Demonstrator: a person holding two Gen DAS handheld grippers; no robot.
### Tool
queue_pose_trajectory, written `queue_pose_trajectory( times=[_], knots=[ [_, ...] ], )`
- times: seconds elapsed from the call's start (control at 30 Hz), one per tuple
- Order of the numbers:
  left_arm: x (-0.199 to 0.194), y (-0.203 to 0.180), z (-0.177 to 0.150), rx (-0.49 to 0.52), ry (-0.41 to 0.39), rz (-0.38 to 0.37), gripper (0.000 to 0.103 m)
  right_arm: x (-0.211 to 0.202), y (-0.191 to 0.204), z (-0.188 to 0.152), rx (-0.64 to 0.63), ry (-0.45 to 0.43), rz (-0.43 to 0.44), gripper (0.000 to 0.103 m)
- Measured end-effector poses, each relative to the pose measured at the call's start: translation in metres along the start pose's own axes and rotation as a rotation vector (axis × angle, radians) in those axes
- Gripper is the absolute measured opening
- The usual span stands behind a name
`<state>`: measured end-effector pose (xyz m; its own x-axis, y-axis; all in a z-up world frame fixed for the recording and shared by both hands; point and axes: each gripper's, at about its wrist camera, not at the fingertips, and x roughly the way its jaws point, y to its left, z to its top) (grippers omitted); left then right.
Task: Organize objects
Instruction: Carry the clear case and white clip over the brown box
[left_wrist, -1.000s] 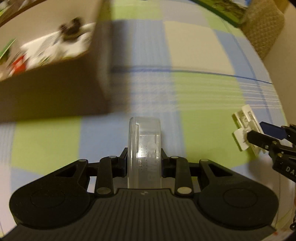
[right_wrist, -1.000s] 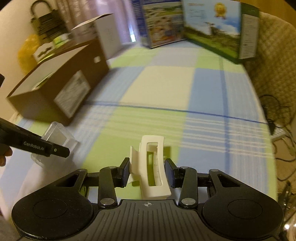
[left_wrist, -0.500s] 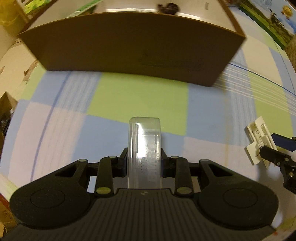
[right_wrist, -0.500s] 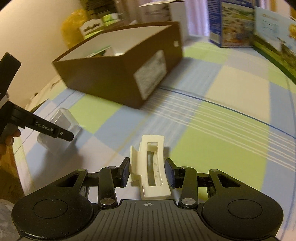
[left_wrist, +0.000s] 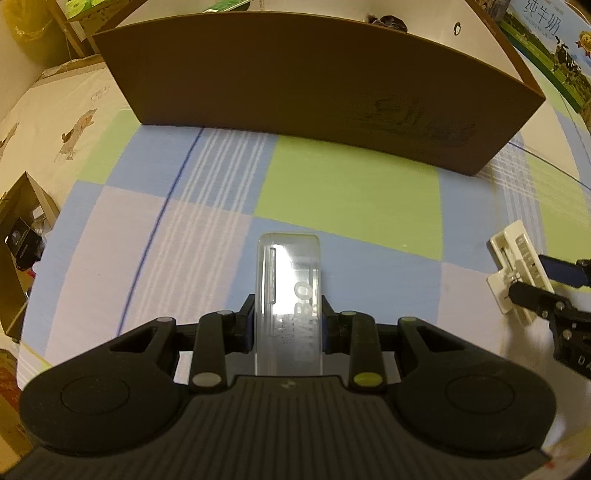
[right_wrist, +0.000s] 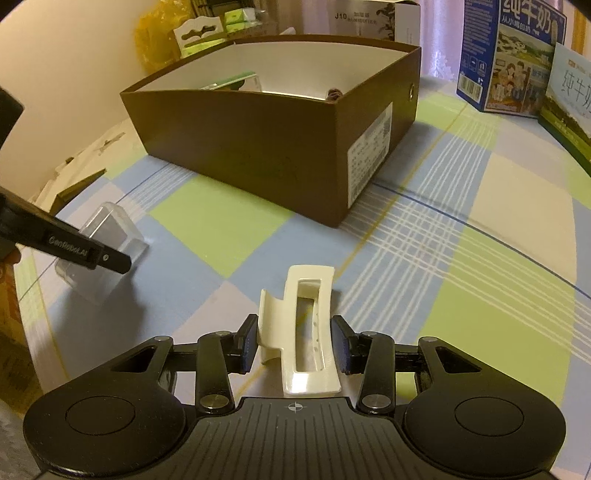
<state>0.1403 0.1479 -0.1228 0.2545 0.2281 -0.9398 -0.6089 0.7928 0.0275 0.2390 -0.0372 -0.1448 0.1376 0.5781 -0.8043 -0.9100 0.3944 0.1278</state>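
Your left tongs (left_wrist: 288, 328) pinch a clear plastic case (left_wrist: 289, 295); raised lettering on it is too faint to read. Your right tongs (right_wrist: 294, 345) clamp a glossy cream hair clip (right_wrist: 308, 332), a slotted rectangle. Ahead of both stands the brown cardboard box (right_wrist: 273, 147); its wall hides most of the contents, leaving only a green-edged item and something dark.

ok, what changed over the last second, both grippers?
Both swung toward the brown box, which now fills the view ahead of the left gripper. Nothing was taken up or released: the left stays shut on the clear plastic case, the right gripper on the white hair clip.
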Motion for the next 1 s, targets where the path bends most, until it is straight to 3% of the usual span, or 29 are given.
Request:
queue_pose_trajectory(
  times=[0.33, 0.6, 1.0],
  knots=[
    [0.002, 0.03, 0.005, 0.054, -0.019, -0.025, 0.026, 0.014, 0.023, 0.011, 0.017, 0.02, -0.03, 0.038],
    [-0.009, 0.052, 0.017, 0.075, -0.061, -0.08, 0.026, 0.022, 0.043, 0.028, 0.054, 0.034, 0.013, 0.038],
    [-0.058, 0.078, 0.062, 0.12, -0.193, -0.17, 0.026, -0.008, 0.068, 0.089, 0.133, -0.109, 0.155, 0.038]
  ],
)
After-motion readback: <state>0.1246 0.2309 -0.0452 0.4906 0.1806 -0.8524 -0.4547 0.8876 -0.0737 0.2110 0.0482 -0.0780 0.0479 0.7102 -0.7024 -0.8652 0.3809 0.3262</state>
